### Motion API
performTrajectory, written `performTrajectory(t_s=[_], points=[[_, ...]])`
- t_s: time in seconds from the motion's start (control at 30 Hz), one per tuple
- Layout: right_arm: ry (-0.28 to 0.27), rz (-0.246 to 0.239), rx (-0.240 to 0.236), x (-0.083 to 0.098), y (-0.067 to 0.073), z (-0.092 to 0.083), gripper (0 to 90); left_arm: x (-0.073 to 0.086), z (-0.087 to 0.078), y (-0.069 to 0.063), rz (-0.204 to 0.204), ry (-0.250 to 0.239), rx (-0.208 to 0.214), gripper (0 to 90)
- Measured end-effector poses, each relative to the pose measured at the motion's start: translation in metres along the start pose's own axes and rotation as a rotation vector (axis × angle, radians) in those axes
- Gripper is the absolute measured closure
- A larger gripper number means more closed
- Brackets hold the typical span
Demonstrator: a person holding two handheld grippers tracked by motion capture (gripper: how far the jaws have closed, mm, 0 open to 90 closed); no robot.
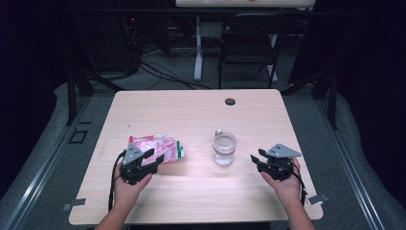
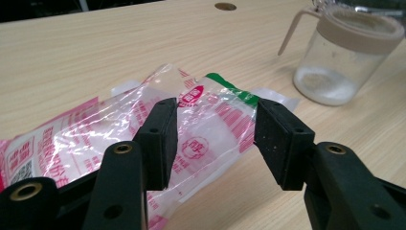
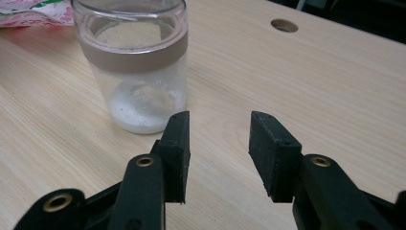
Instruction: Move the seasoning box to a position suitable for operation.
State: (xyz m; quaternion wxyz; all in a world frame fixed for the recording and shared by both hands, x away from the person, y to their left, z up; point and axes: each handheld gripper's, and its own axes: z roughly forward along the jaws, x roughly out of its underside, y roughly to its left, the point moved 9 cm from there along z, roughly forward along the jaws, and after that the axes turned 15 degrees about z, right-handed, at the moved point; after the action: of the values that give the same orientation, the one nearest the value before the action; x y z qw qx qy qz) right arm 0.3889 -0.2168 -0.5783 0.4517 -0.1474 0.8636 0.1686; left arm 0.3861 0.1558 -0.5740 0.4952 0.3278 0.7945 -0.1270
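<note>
Here, nearest me in the high view, my two hands enter from the table's (image 1: 201, 201) near edge, each carrying a gripper. The left gripper (image 1: 152, 155) lies at the near end of the bag (image 1: 160, 145), a crinkled clear packet printed in pink with a green strip at one end, lying flat on the left half of the table. In the left gripper view, I see its jaws standing apart with the bag (image 2: 201, 129) beneath and just beyond them; the pads do not press on the film, and whether their tips brush it I cannot tell. The right gripper (image 1: 256, 158) rests low on the right half of the table, its jaws likewise apart with bare wood between them, pointing toward the jar (image 1: 224, 148) and staying clear of it. In the right gripper view, the jar (image 3: 136, 67) stands upright just ahead and to the left of the jaws: clear walls, a beige band round the rim, a little white powder at the bottom. Bag and jar sit near each other, apart. Farther off, a round hole (image 1: 230, 101) marks the table's far edge, and beyond it a folding chair (image 1: 251, 43) stands on the floor.
</note>
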Motion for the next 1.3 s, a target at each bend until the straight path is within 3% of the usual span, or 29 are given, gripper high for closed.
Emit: performTrajectory(t_s=[0.07, 0.13, 0.2, 0.3, 0.4, 0.47, 0.6, 0.7, 0.83, 1.1, 1.3], points=[[0.004, 0.002, -0.012, 0.0, 0.0, 0.002, 61.1, 0.002, -0.002, 0.004, -0.011, 0.003, -0.006, 51.0], [-0.022, -0.024, 0.01, -0.004, -0.002, 0.002, 61.1, 0.004, -0.003, 0.006, -0.014, 0.007, -0.009, 51.0], [-0.039, -0.013, 0.0, -0.009, -0.001, 0.003, 60.7, 0.006, -0.006, 0.006, -0.008, 0.011, -0.018, 51.0], [-0.021, 0.012, -0.006, -0.01, -0.002, 0.007, 60.6, 0.007, -0.011, 0.003, 0.01, 0.009, -0.018, 52.1], [-0.024, 0.071, -0.028, -0.011, -0.003, 0.011, 60.8, 0.003, -0.015, -0.003, -0.006, -0.011, 0.001, 56.7], [0.0, 0.132, -0.071, -0.009, -0.001, 0.013, 62.6, -0.002, -0.017, -0.008, -0.029, -0.038, 0.029, 61.3], [-0.024, 0.104, -0.092, -0.013, 0.003, 0.014, 73.7, -0.013, -0.012, -0.019, -0.031, -0.035, 0.057, 71.5], [-0.038, 0.044, -0.077, -0.018, 0.007, 0.017, 80.5, -0.02, -0.002, -0.031, 0.014, -0.003, 0.054, 79.6], [-0.033, -0.017, -0.088, -0.021, 0.015, 0.022, 86.2, -0.031, 0.019, -0.053, 0.037, 0.021, 0.079, 86.0], [-0.045, 0.007, -0.124, -0.028, 0.015, 0.034, 90.0, -0.066, 0.062, -0.084, 0.035, 0.02, 0.104, 90.0], [-0.05, 0.017, -0.133, -0.033, 0.015, 0.041, 90.0, -0.078, 0.091, -0.091, 0.03, 0.055, 0.082, 90.0]])
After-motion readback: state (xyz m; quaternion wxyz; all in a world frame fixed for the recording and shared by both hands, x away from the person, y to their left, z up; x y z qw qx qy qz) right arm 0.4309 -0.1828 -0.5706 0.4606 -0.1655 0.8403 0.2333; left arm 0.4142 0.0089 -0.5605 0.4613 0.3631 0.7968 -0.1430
